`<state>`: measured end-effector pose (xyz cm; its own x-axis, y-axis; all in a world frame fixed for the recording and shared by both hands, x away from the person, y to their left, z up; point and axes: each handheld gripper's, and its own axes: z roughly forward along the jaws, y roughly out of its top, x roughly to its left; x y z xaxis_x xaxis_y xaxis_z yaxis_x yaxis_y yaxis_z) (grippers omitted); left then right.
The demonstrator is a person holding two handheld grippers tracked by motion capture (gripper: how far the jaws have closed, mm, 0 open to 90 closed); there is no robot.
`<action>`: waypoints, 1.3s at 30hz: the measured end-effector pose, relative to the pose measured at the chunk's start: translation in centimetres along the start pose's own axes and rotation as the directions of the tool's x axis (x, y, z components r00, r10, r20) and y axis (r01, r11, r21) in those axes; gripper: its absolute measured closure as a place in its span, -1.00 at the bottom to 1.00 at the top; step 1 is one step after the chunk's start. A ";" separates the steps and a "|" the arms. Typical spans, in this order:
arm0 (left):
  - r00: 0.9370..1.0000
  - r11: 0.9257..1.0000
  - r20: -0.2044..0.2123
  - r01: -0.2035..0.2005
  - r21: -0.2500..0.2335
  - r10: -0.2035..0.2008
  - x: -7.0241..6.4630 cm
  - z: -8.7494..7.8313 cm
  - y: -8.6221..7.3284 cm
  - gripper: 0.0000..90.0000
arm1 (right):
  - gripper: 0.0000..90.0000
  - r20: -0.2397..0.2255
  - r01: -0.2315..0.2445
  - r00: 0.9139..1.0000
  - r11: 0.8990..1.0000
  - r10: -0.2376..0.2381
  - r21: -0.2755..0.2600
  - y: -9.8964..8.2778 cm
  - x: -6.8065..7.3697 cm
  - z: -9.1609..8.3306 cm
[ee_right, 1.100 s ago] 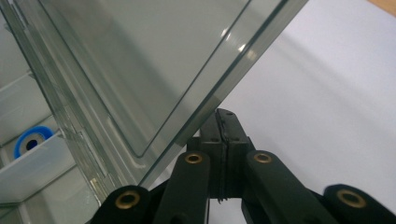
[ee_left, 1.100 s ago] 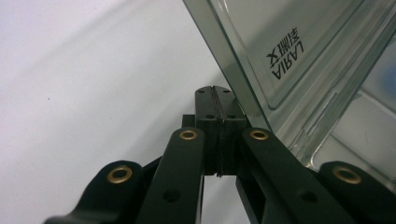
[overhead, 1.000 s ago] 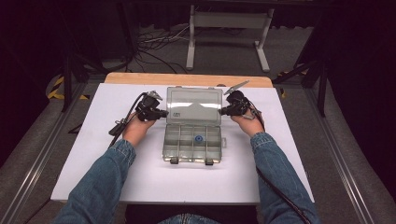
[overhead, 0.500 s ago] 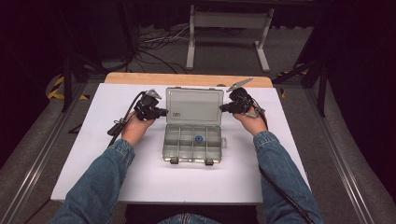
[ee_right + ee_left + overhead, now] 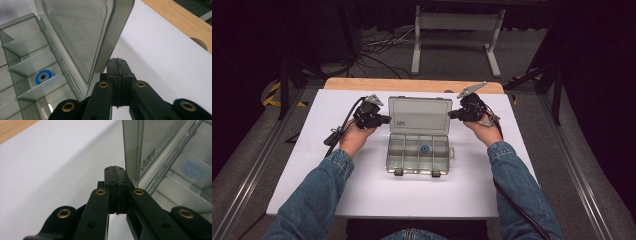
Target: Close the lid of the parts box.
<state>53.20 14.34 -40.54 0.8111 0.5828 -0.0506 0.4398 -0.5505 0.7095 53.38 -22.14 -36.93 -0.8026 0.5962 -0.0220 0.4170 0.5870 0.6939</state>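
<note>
Clear plastic compartment box (image 5: 417,152) sits mid-bench, lid (image 5: 420,115) upright. Both jaw pairs together, left hand-held gripper (image 5: 387,119) and right hand-held gripper (image 5: 451,115) flanking lid edges. Push evenly from both sides.

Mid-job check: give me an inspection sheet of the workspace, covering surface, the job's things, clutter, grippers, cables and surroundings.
Surface: white tabletop, wooden strip along its far edge.
Job's things: clear compartment box, lid raised and open; blue ring in a middle compartment.
Clutter: nothing seen.
Grippers: left gripper and right gripper both shut, holding nothing, one at each side edge of the lid.
Cables: one trails from each gripper; loose cables on the floor beyond the table.
Surroundings: grey floor, metal stand behind, dark around.
</note>
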 end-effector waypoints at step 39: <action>0.997 0.997 0.063 -0.042 -0.072 0.047 -2.1 -4.0 0.0 0.99 | 1.00 -0.027 0.105 0.994 0.992 -0.107 -0.065 -0.7 3.6 -3.7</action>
<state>49.97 15.46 -37.64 0.8535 0.5175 -0.0613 0.3763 -0.5306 0.7595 48.59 -22.42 -34.85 -0.8537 0.5150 -0.0771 0.3017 0.6100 0.7327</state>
